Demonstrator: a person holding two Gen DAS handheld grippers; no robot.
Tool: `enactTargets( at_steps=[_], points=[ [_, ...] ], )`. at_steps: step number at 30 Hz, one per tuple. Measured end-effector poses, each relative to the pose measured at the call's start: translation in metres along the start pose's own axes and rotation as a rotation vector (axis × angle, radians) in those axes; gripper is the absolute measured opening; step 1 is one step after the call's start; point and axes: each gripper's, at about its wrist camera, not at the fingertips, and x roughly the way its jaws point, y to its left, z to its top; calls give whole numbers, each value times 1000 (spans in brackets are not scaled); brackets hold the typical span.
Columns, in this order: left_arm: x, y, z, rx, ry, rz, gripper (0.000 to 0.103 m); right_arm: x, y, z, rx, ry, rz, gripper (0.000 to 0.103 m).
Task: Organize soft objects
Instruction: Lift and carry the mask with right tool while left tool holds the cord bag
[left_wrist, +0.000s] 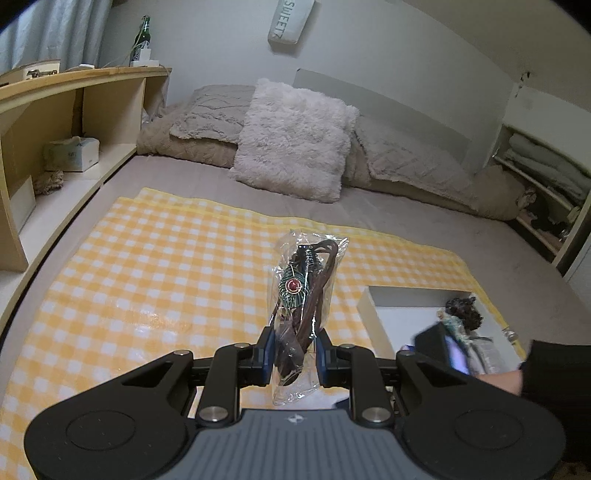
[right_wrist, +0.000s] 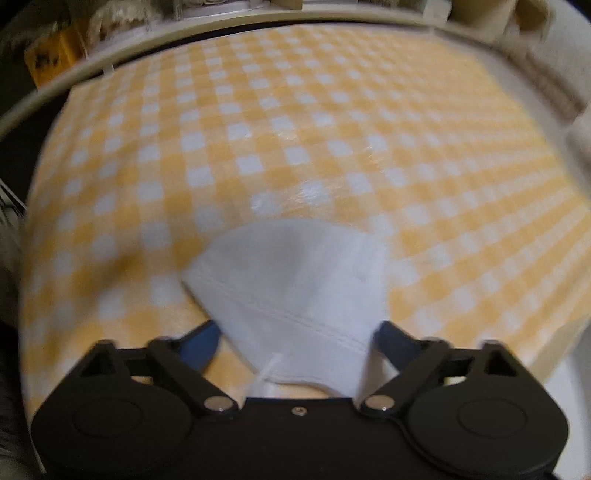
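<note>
1. My left gripper (left_wrist: 294, 356) is pinching a clear plastic packet (left_wrist: 303, 295) with a brown cord and a green ornament inside. The packet stands up from the jaws toward 12 o'clock, above the checked blanket (left_wrist: 147, 266). Slick plastic held only near its bottom end could slide out, I judge.
2. My right gripper (right_wrist: 295, 338) is spread wide, with a white mask (right_wrist: 295, 280) lying on the blanket between the jaws; the pads don't seem to press it. The view is blurred. Closing now could catch blanket cloth along with the mask, or snag only its loop.
3. At 3 o'clock in the left view sits a white box (left_wrist: 373, 314) holding dark fuzzy things, the other hand just beside it.
4. Pillows (left_wrist: 295, 140) lie at 12 o'clock and a wooden shelf (left_wrist: 74, 107) at 10, both well apart.
</note>
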Motion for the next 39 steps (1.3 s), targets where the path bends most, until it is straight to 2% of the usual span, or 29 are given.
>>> enactTargets(
  at_steps=[2, 4, 5, 6, 8, 13, 24, 32, 39],
  points=[
    [-4, 0, 0, -10, -5, -21, 24, 1, -3, 1, 27, -11, 38, 74],
    [-9, -3, -2, -22, -12, -49, 24, 0, 0, 1, 7, -25, 50, 62],
    [-11, -4, -2, -28, -15, -62, 24, -2, 0, 1, 9, -35, 60, 48],
    [-13, -7, -2, -33, -20, -78, 24, -3, 1, 1, 14, -44, 67, 28],
    [-16, -14, -3, -29, -28, -97, 24, -8, 6, 2, 26, -54, 59, 6],
    [-21, -31, -8, 6, -40, -119, 24, -25, 19, -1, 17, -85, 27, 1],
    [-24, -52, -6, 28, -72, -131, 24, -105, 8, -18, 152, -286, -90, 1],
    [-5, -72, 6, 35, -63, -177, 24, -168, -10, -49, 291, -404, -226, 1],
    [20, -102, 19, 47, -70, -239, 24, -206, -40, -82, 429, -486, -335, 1]
  ],
)
